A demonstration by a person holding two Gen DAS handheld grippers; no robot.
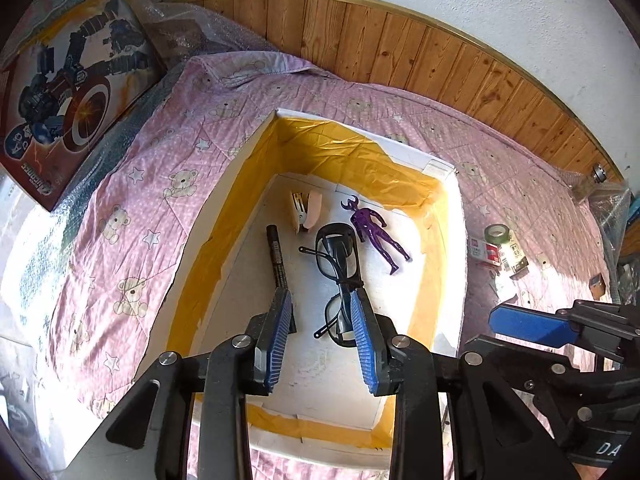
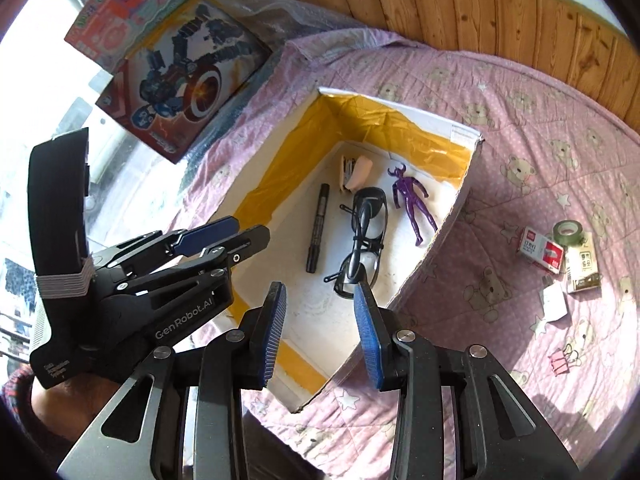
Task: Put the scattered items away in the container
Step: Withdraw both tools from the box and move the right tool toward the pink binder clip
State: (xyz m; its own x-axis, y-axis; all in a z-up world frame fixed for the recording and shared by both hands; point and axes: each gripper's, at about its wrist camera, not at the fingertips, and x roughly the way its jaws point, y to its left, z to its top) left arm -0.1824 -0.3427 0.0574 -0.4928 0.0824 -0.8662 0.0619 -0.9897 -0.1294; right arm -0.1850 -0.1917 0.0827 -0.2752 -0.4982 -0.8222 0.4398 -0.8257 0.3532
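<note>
A: The surface is a bed under a pink quilt printed with teddy bears and stars (image 1: 132,216), backed by a knotty wood-panelled wall (image 1: 440,64).

B: And the container?

A: A white cardboard box lined with yellow tape (image 2: 460,204) lies open on the quilt. Inside it are a black marker pen (image 2: 317,227), black-framed glasses (image 2: 362,240), a purple toy figure (image 2: 412,200) and a small beige stapler (image 2: 354,174), all lying flat and apart from one another, except the glasses' arm tip, which reaches near the stapler.

B: What is outside the box?

A: To its right on the quilt: a red and white staple box (image 2: 540,248), a roll of green tape (image 2: 568,232) touching a small tan printed packet (image 2: 582,270), a scrap of white paper (image 2: 554,300) and pink binder clips (image 2: 562,360).

B: How are the claws posed?

A: The left claw (image 1: 320,332) points down into the box, above the glasses, jaws spread wide and holding nothing. The right claw (image 2: 320,334) hovers over the box's near corner, also wide open and empty. A hand (image 2: 80,396) grips the left tool from below.
</note>
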